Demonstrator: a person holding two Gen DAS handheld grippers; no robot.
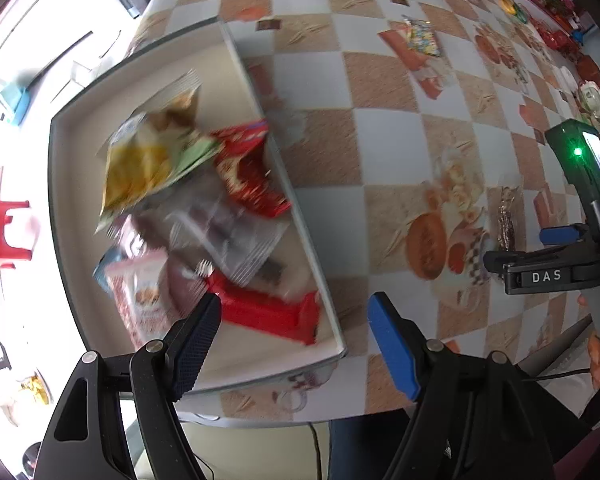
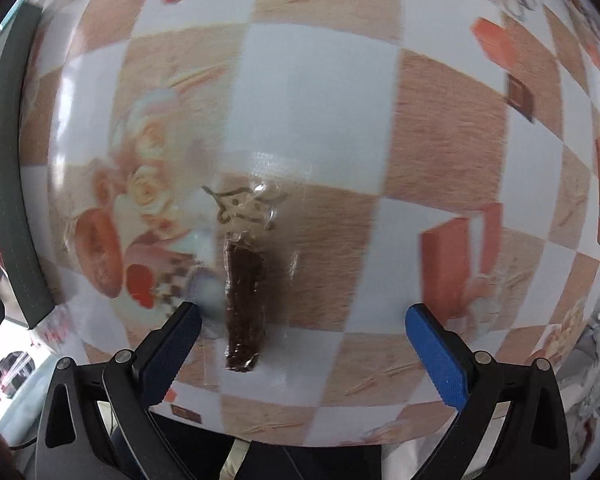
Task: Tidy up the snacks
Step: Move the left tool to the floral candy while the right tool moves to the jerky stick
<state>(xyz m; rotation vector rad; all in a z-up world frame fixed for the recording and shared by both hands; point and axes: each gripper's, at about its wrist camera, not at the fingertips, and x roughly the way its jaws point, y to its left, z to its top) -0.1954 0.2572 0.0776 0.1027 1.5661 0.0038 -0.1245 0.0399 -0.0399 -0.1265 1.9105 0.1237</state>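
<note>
Both grippers, left gripper (image 1: pixel 294 316) and right gripper (image 2: pixel 303 326), gape released, holding nothing. Tray (image 1: pixel 56 184) already has most snacks piled in, so it looks mostly done. Clear-wrapped brown snack bar (image 2: pixel 244 300) still lies on the checkered tablecloth (image 2: pixel 320 120) between the right jaws, long axis twelve-to-six.

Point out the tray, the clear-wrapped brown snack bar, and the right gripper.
tray (image 1: pixel 288 184): left wrist view, on its right rim.
brown snack bar (image 2: pixel 244 300): right wrist view, mid-bar.
right gripper (image 2: pixel 304 316): right wrist view, midway between fingertips.
</note>
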